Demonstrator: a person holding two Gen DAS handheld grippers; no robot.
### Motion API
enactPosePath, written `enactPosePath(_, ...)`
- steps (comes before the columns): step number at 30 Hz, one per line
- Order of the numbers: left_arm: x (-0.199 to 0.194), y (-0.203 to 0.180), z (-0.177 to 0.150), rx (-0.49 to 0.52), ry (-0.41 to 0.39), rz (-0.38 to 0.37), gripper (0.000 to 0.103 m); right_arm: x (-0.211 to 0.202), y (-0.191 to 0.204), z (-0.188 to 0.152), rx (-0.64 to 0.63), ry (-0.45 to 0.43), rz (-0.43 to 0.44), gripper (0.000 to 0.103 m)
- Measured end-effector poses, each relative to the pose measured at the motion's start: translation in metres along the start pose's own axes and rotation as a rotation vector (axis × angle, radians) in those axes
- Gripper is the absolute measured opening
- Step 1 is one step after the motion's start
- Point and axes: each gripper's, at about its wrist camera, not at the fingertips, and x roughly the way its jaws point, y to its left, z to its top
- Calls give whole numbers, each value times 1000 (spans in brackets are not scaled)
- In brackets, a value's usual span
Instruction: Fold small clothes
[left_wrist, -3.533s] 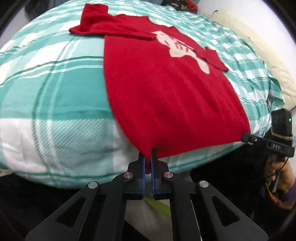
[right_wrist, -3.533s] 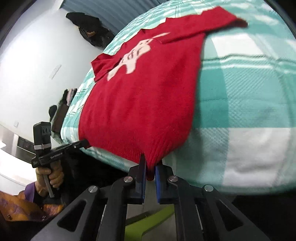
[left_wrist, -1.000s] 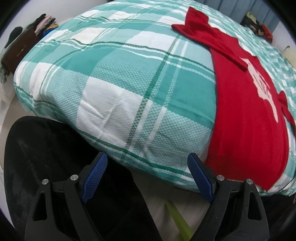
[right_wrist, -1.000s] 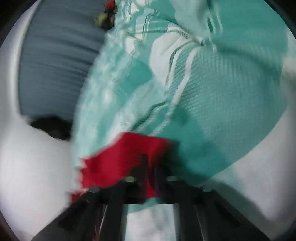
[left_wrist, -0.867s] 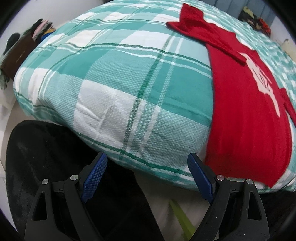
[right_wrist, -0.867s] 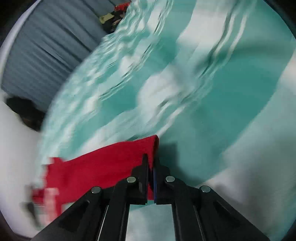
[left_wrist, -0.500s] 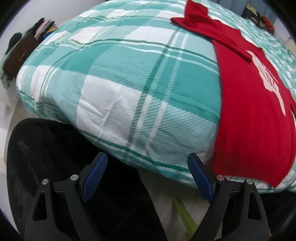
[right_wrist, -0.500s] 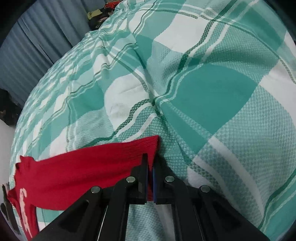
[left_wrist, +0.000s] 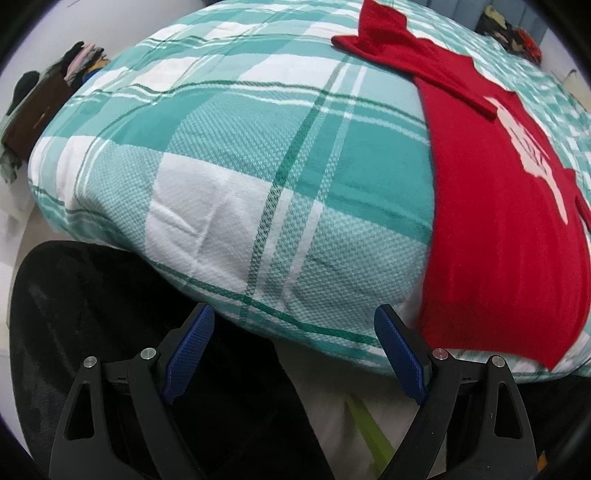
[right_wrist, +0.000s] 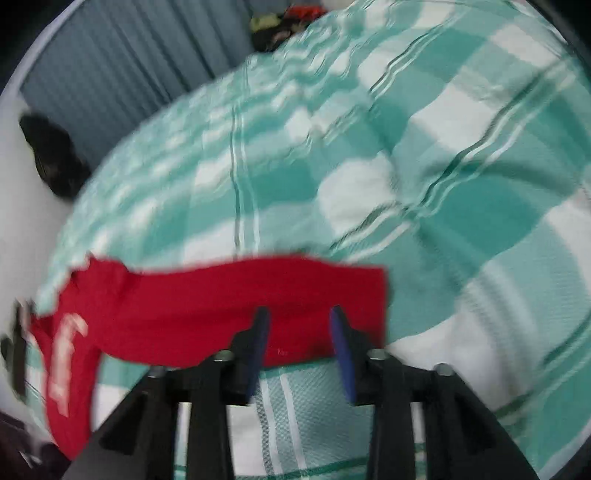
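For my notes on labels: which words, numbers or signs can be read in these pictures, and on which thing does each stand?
None can be read.
White print on the red knitted sweater: its shapes are not legible as letters in the left wrist view, and blurred in the right wrist view.

Red knit sweater (left_wrist: 495, 229) flat on the teal-and-white plaid bedspread (left_wrist: 236, 177), at three o'clock of my left gripper (left_wrist: 291, 347), sleeve (left_wrist: 402, 55) toward one o'clock
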Motion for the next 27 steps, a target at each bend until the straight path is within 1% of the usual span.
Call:
enactPosePath(1, -3, 1, 0, -3, -7, -1, 90, 12, 3, -6, -12, 26, -39, 56)
enactPosePath(2, -7, 2, -1, -5, -17, 2, 90, 25, 3, -14, -20, 60, -81, 56)
enactPosePath(3, -11, 4, -1, 0, -27, 11, 90, 31, 0, -23, -18, 57, -94, 54)
enactPosePath(4, -16, 5, -1, 13, -38, 27, 90, 26, -2, -27, -5, 12, -97, 54)
enactPosePath(5, -19, 4, -1, 28, -45, 44, 90, 21, -4, -30, 17, -2, -126, 54)
enactPosePath(7, -29, -4, 5, 116, -71, 100, 90, 7, -3, -36, 39, 0, -254, 56)
enactPosePath(8, -34, -9, 10, 165, -88, 117, 90, -5, 1, -41, 31, -19, -299, 56)
enactPosePath(9, -40, -19, 17, 228, -115, 123, 90, -21, 7, -49, 13, -57, -300, 58)
enactPosePath(10, -47, -32, 25, 290, -144, 116, 90, -38, 14, -59, -8, -91, -273, 63)
enactPosePath(12, -60, -65, 44, 429, -216, 58, 90, -68, 33, -81, -61, -147, -241, 69)
enactPosePath(13, -65, -89, 56, 521, -256, 3, 90, -83, 43, -96, -88, -176, -231, 72)
enactPosePath(14, -67, -106, 64, 588, -266, -31, 90, -91, 52, -106, -106, -196, -223, 72)
enactPosePath(16, -60, -142, 82, 731, -238, -97, 88, -112, 77, -126, -159, -244, -211, 74)
enactPosePath(17, -50, -158, 94, 789, -201, -129, 87, -118, 87, -134, -182, -273, -212, 77)
enactPosePath(18, -38, -170, 105, 817, -162, -144, 82, -127, 99, -144, -215, -316, -212, 84)
enactPosePath(19, -24, -179, 116, 834, -121, -149, 75, -132, 105, -150, -237, -336, -219, 88)
enactPosePath(20, -14, -185, 121, 846, -97, -138, 71, -136, 112, -156, -256, -346, -228, 88)
enactPosePath(21, -2, -191, 127, 864, -86, -106, 65, -137, 118, -161, -280, -349, -237, 88)
enactPosePath(22, 7, -195, 130, 883, -84, -75, 62, -135, 120, -161, -288, -347, -242, 88)
enactPosePath(23, 16, -199, 132, 911, -88, -40, 62, -135, 122, -163, -288, -347, -244, 88)
enactPosePath(25, 23, -207, 135, 955, -105, -11, 61, -136, 119, -163, -273, -345, -239, 88)
enactPosePath(26, 24, -210, 137, 966, -116, -7, 54, -134, 116, -160, -264, -341, -234, 88)
enactPosePath(27, 24, -211, 140, 965, -114, -15, 33, -133, 113, -159, -250, -334, -228, 88)
